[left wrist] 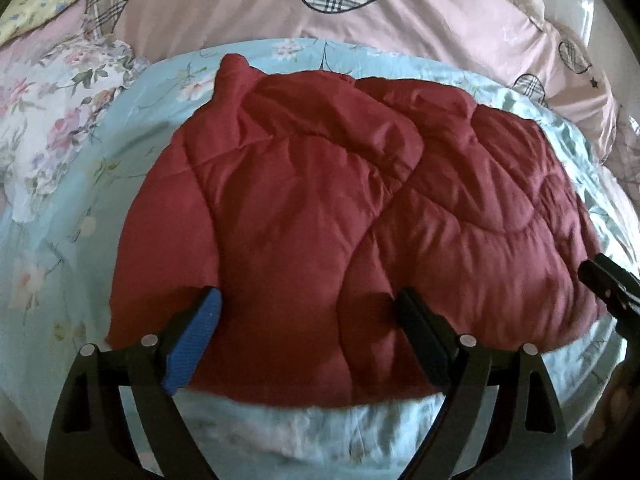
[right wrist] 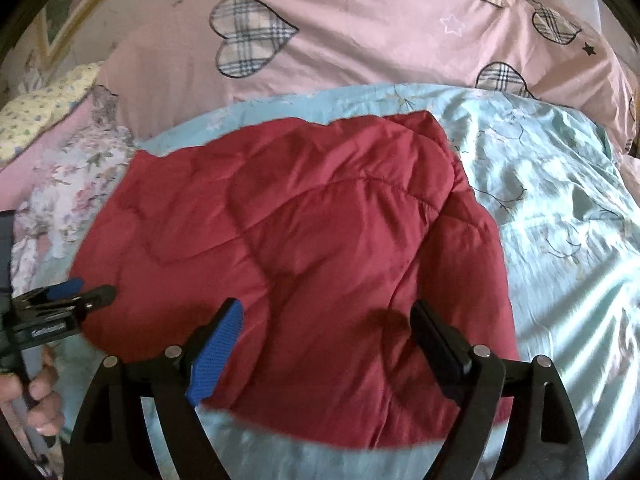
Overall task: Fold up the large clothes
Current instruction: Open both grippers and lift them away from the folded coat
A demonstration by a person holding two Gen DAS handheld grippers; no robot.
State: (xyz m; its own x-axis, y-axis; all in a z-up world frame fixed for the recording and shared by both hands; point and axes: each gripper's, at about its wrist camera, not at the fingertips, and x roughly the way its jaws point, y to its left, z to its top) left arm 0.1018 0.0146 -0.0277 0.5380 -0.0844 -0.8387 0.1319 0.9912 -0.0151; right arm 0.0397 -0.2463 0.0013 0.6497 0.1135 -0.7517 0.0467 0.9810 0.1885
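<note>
A dark red quilted jacket (left wrist: 320, 192) lies folded on the pale blue floral bedspread (left wrist: 60, 272), puffy and creased, with one layer laid over the other. My left gripper (left wrist: 308, 296) hangs open over the jacket's near edge, and nothing sits between its blue pad and black pad. In the right wrist view the same jacket (right wrist: 304, 240) fills the middle. My right gripper (right wrist: 326, 306) is open above its near right part, holding nothing. The left gripper (right wrist: 86, 290) shows at the left edge of that view, in a person's hand (right wrist: 36, 392).
A pink duvet with plaid hearts (right wrist: 360, 40) is heaped behind the bedspread (right wrist: 560, 200). A floral pillow (left wrist: 52, 112) and a yellow patterned cushion (right wrist: 40, 112) lie at the left. One finger (left wrist: 600, 276) of the right gripper enters the left wrist view at the right.
</note>
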